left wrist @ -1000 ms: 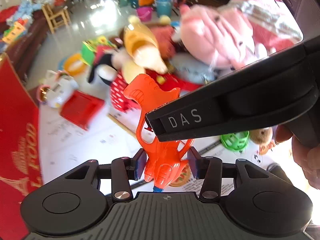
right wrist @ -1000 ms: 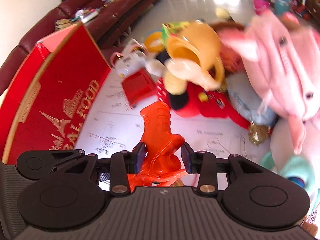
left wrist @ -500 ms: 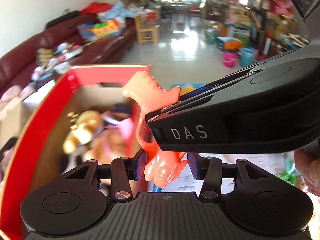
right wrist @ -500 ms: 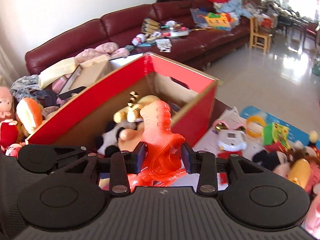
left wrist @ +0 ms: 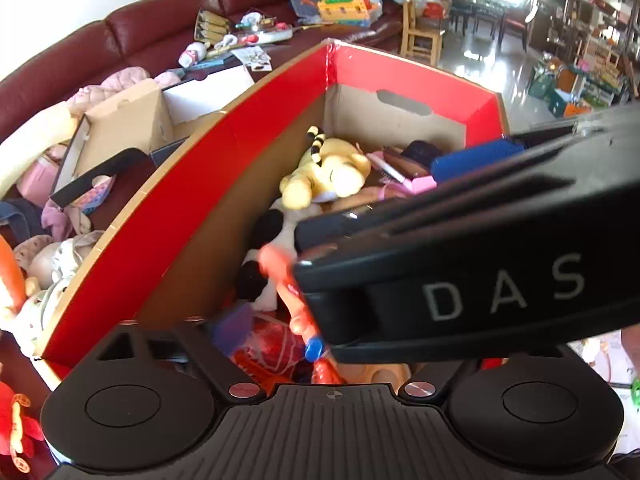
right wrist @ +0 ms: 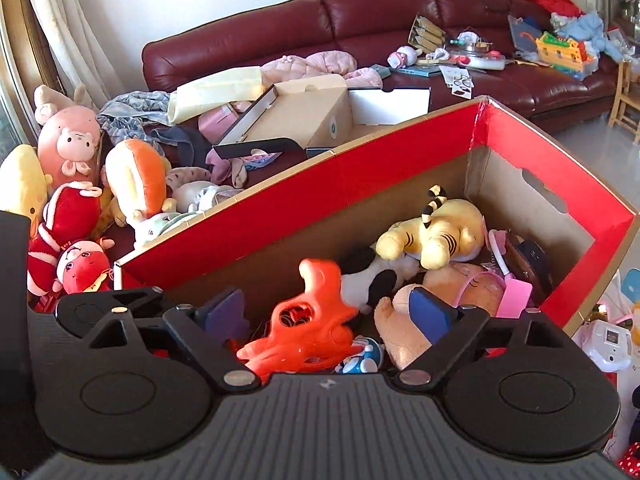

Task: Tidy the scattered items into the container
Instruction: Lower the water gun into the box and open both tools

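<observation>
An orange plastic toy gun [right wrist: 308,320] lies loose among soft toys inside the red cardboard box [right wrist: 360,168], low between the pads of my right gripper [right wrist: 328,312]. That gripper's jaws are opening and neither pad touches the toy. In the left wrist view the same toy gun [left wrist: 280,276] is a blur dropping into the box [left wrist: 240,152]. My left gripper [left wrist: 332,328] is opening too, with one purple-blue pad [left wrist: 236,320] swung wide. Its other finger is hidden behind the right tool's black casing [left wrist: 480,240].
In the box lie a yellow tiger plush [right wrist: 436,236], a black-and-white plush [right wrist: 372,276] and a pink item [right wrist: 516,298]. Soft toys [right wrist: 68,144] pile up left of it. A cluttered maroon sofa [right wrist: 320,24] stands behind. A white toy [right wrist: 608,344] sits on the floor at right.
Both grippers swung from the floor toys to above the red box while gripping the orange toy gun. Both jaws have now spread wide, and the toy has dropped into the box.
</observation>
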A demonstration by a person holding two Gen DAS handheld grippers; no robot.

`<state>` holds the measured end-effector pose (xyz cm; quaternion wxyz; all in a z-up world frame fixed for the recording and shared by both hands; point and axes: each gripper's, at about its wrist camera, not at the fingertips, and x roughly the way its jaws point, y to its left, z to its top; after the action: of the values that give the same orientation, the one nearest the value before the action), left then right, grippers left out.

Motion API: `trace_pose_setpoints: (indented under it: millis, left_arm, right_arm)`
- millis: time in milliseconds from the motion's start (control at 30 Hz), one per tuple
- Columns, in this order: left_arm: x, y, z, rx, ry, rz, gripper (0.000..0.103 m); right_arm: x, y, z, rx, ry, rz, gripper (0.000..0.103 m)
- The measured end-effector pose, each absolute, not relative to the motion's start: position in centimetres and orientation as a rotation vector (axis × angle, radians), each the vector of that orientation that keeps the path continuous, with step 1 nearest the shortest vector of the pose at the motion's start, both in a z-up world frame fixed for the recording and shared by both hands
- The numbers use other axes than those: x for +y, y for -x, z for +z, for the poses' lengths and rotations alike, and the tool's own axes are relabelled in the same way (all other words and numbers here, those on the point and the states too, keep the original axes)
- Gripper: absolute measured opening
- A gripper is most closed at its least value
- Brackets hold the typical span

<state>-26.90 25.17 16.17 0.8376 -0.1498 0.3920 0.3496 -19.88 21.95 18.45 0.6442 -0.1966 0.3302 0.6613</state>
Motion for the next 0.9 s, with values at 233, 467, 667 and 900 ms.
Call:
trace_pose_setpoints:
  millis: [233, 467, 667, 900]
  left_arm:
    - [23.8, 25.9, 16.0, 0.838, 0.309, 0.701, 0.097]
    - [22.5, 24.5, 15.7, 0.846, 0.293, 0.681, 0.097]
    - [22.3, 22.7, 15.9, 0.84, 0.257, 0.685, 0.097]
    - [20.6, 20.6, 17.7, 0.807, 0.202, 0.651, 0.097]
  right_arm:
    - [19.8, 17.7, 17.8, 0.786, 0.383, 1.425, 0.093]
    - [17.8, 16.6, 17.5, 0.8, 0.352, 1.4, 0.094]
    - [16.3, 15.4, 18.0, 0.797, 0.316, 1.385, 0.094]
    - [13.6, 13.0, 19.6, 0.755, 0.254, 1.364, 0.094]
